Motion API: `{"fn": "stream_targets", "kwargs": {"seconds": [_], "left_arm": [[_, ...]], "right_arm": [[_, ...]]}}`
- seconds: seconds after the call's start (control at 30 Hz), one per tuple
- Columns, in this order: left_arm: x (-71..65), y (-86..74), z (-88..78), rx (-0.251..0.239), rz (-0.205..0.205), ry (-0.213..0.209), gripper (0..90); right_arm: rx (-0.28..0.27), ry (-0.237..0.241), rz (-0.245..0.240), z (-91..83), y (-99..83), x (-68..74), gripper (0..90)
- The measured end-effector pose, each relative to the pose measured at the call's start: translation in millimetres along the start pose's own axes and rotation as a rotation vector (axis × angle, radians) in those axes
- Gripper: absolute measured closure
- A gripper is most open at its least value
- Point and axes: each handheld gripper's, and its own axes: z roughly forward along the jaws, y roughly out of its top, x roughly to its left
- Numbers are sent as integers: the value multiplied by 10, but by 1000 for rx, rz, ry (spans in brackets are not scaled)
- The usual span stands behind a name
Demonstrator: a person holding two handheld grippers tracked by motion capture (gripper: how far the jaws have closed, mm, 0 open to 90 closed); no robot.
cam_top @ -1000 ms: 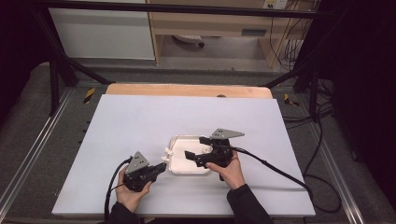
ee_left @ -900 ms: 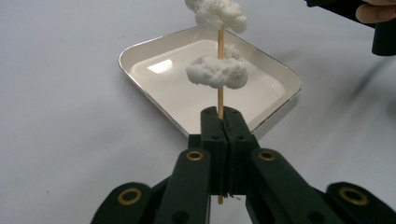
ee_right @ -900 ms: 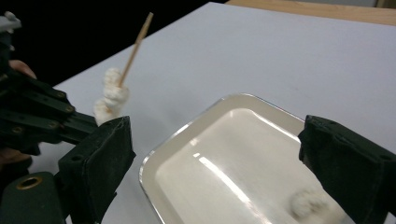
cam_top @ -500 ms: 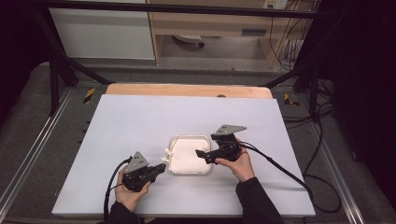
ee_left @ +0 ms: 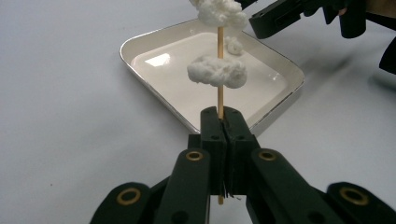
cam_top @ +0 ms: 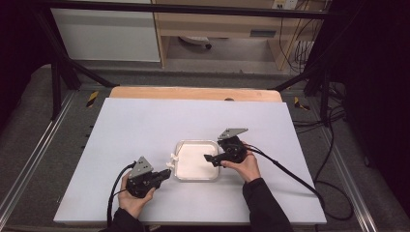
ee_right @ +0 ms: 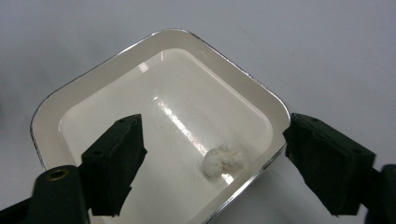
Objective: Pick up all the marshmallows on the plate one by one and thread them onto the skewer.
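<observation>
- The white tray [cam_top: 196, 160] sits on the pale table [cam_top: 145, 125], toward your side of it and a little right of the middle; take it as the landmark.
- Inside the tray, one white fluffy lump [ee_right: 223, 159] lies loose on the floor, close to a rim.
- Your left gripper [ee_left: 223, 122] is pressed tight on a thin wooden skewer [ee_left: 220, 95], which stands up between its jaws at the tray's near-left corner.
- Two white fluffy pieces are threaded on the skewer: a lower piece [ee_left: 216, 71] partway up, and an upper piece [ee_left: 218, 11] at the top, both hanging over the tray in the left gripper view.
- Your right gripper [ee_right: 212, 161] hovers over the tray's right side with its jaws spread wide, the loose lump lying between and below them, touched by neither.
- Your left hand [cam_top: 133, 198] is just off the tray's near-left corner, your right hand [cam_top: 241, 164] beside its right edge.
</observation>
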Motion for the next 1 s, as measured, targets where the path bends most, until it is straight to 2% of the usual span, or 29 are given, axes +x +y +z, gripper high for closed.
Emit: {"fn": "stream_targets", "kwargs": {"seconds": [0.23,0.43,0.8,1.0], "left_arm": [[-5,0,11,5,3,-4,882],[3,0,11,7,3,-3,882],[-1,-1,16,12,9,-3,882],[-1,0,11,10,10,-1,883]], "right_arm": [[27,10,-15,92,-24,-20,382],[48,-10,-55,158,-58,-25,512],[82,-27,-107,207,-75,6,630],[96,-29,-92,229,-86,24,664]]}}
